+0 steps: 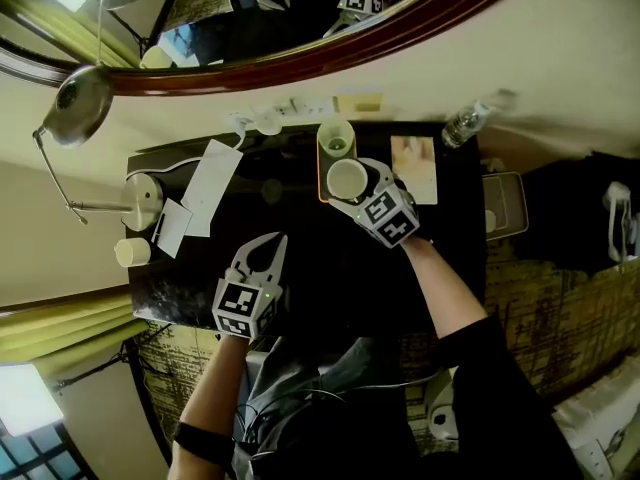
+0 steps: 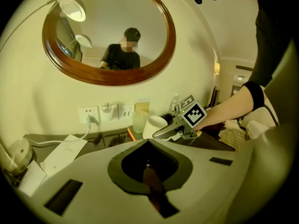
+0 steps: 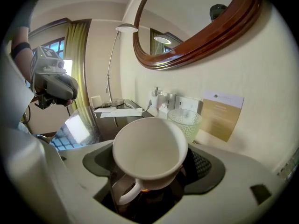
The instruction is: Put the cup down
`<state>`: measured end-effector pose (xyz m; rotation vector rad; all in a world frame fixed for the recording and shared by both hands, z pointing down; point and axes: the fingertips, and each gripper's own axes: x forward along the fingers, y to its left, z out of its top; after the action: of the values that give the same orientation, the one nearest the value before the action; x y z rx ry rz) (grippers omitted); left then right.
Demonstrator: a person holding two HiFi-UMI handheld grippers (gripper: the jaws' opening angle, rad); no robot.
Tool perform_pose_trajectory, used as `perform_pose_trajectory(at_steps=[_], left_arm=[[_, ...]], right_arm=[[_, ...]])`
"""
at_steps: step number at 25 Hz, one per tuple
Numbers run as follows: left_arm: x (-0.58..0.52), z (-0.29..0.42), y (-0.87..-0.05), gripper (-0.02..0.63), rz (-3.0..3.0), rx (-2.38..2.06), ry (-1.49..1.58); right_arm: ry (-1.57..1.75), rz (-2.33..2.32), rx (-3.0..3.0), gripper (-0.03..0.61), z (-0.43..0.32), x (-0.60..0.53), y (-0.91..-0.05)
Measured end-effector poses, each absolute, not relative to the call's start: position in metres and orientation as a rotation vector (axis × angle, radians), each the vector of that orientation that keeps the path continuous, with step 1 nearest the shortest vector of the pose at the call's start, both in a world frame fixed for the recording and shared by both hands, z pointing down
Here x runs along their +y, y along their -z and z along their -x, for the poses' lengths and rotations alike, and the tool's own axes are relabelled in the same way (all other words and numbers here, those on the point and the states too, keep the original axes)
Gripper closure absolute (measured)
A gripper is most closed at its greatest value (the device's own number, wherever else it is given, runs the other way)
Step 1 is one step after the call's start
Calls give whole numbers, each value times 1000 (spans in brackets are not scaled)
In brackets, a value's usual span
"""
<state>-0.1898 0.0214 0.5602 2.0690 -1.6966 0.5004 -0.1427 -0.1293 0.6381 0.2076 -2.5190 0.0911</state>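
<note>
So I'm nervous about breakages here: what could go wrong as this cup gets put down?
The white cup in the right gripper is right beside the glass, so lowering it could knock the glass. It is also near the edge of the orange tray; landing half on the rim might tip it.

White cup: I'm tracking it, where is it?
The white cup is centre of head view, in the jaws of the right gripper, beside the glass tumbler.

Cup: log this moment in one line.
cup: tilted, empty | right gripper: shut on cup | left gripper: shut, empty | status: cup not yet down
</note>
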Motion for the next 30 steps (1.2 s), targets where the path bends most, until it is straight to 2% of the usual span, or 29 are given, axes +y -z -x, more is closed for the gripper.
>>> perform_pose_trajectory(at_steps=[10,20,27,28,30], left_arm=[[19,203,-553,608,-2033,-1719,-486],[24,216,-559,608,-2029,-1718,-488],[29,219,-539,609,-2045,-1715,-467],[30,219,-534,609,-2052,-1716,-461],[31,222,-525,609,-2060,-1723,-446]], right_arm=[[-101,-201,-2500,150,160,-131,-652],[-103,-243,-2490,100,157,-134,-648],[-121,-287,-2488,104,130,-122,-610],[-128,-305,-2485,134,122,-122,-603],[-143,-355,-2485,147,104,-124,-592]])
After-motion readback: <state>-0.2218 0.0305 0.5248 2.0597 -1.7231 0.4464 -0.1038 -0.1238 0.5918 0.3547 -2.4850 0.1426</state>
